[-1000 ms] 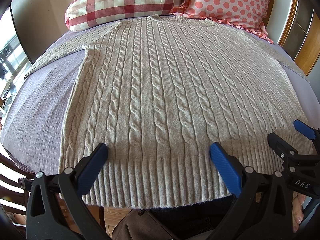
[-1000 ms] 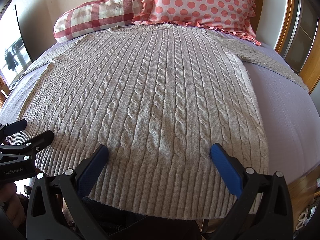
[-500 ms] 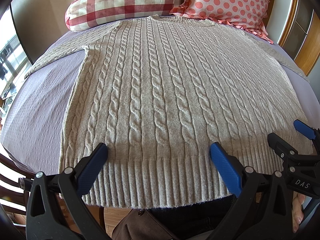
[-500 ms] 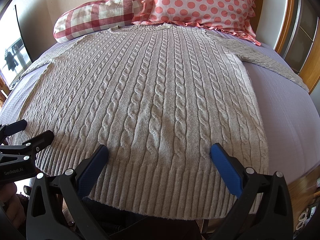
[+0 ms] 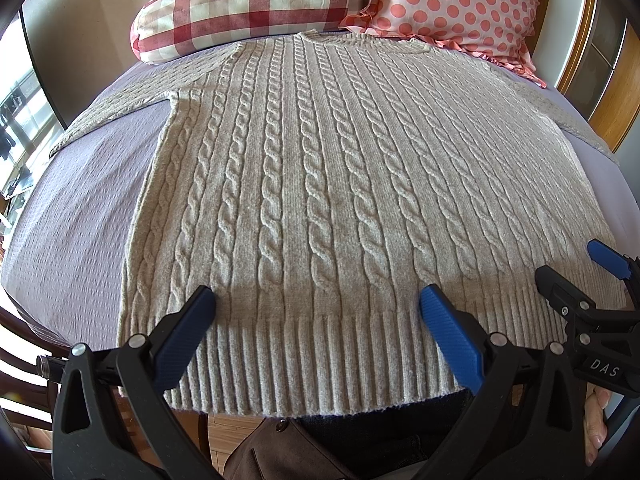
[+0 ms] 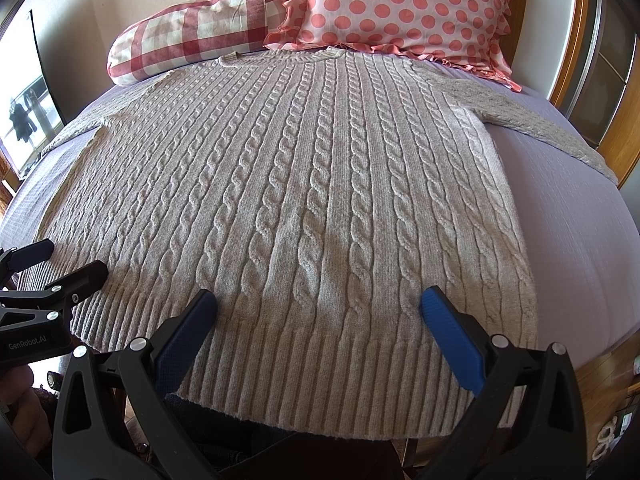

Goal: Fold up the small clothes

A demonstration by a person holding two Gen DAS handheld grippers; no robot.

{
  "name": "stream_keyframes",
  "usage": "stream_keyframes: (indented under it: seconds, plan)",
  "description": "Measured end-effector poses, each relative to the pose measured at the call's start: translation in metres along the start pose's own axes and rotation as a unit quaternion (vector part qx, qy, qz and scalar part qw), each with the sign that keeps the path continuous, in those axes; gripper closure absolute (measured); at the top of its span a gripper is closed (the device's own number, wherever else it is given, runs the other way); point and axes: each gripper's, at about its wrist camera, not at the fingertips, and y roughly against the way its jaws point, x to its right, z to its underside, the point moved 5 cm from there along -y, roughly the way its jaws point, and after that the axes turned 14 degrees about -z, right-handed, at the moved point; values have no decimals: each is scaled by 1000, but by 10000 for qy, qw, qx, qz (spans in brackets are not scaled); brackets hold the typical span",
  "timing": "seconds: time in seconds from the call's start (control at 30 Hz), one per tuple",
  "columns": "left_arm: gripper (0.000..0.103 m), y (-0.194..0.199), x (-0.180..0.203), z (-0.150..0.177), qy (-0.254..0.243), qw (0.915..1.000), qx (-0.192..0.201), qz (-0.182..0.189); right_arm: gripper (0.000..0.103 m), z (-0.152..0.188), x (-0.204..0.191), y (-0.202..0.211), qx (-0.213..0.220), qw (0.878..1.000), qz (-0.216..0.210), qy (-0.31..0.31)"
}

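grey cable-knit sweater is lying flat on the bed, unfolded. both grippers, left and right, are hovering wide apart over its hem; folding probably needs a hem grasp next.

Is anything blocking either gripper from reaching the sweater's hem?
Nothing visible does. The left gripper and right gripper are both open right above the ribbed hem of the sweater, which lies flat on the bed with nothing on it.

No visible change: sweater and both grippers unmoved since earlier.
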Motion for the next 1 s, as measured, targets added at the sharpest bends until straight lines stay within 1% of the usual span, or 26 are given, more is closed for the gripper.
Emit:
stream_keyframes:
  seconds: [0.5,0.6,0.63,0.67,0.7,0.73,0.77,0.83,0.9,1.0]
  plan:
    - [2,0,0,0,-2,10000,2,-1,1,0,0,0,2,10000,1,3]
    - [2,0,0,0,-6,10000,3,-1,1,-4,0,2,59,9999,-96,101]
    - [2,0,0,0,-10,10000,4,-1,1,-8,4,4,126,9997,-166,87]
    - [2,0,0,0,-15,10000,10,-1,1,-14,14,11,291,9995,-153,-29]
    - [2,0,0,0,-21,10000,25,1,1,-25,30,23,590,9980,-63,-216]
    - [2,0,0,0,-27,10000,50,5,1,-40,51,40,982,9941,55,-460]
    - [2,0,0,1,-28,10000,79,9,1,-49,74,55,1306,9888,127,-715]
    - [2,1,0,1,-32,9999,134,15,1,-67,133,85,1886,9714,66,-1440]
    - [2,4,1,0,-32,9998,213,25,1,-83,192,103,2180,9506,-88,-2207]
    - [2,5,0,3,-83,9992,376,48,1,-97,271,106,2294,9205,-276,-3151]
